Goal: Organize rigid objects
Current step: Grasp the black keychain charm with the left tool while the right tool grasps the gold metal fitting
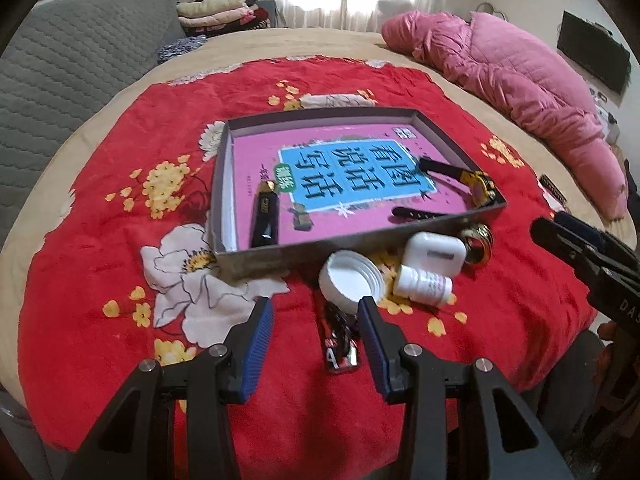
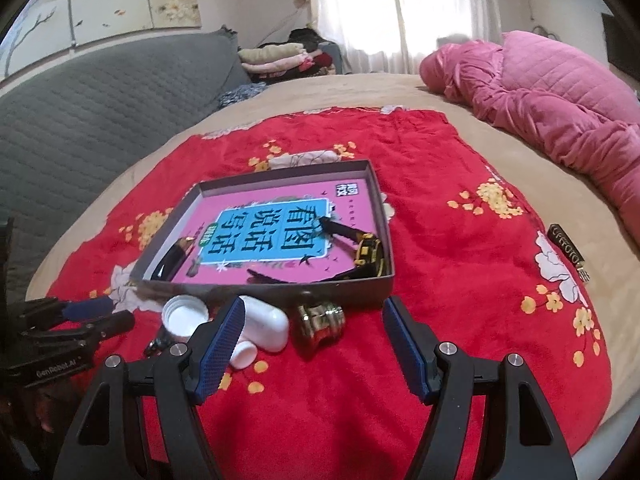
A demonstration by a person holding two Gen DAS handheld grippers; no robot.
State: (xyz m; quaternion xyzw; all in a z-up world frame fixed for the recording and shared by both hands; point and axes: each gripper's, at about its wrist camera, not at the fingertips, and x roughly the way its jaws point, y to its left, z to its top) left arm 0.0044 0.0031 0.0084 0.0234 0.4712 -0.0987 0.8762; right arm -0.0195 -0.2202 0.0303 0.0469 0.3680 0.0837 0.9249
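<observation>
A shallow grey box (image 1: 256,258) (image 2: 344,292) on the red floral cloth holds a pink book, a black lighter (image 1: 265,216) (image 2: 170,260) and a yellow-black watch (image 1: 478,186) (image 2: 368,256). In front of it lie a white cap (image 1: 352,280) (image 2: 185,315), a white earbud case (image 1: 434,252) (image 2: 266,326), a small white bottle (image 1: 422,285) (image 2: 243,354), a gold ornament (image 1: 476,244) (image 2: 320,320) and a dark flat item (image 1: 340,344). My left gripper (image 1: 316,312) is open just before the cap. My right gripper (image 2: 312,308) is open before the gold ornament.
A pink quilt (image 1: 504,80) (image 2: 552,108) lies at the right of the bed. A grey sofa cover (image 1: 72,68) stands at the left. A dark tag (image 2: 568,252) lies at the right cloth edge. The right gripper shows in the left wrist view (image 1: 560,236).
</observation>
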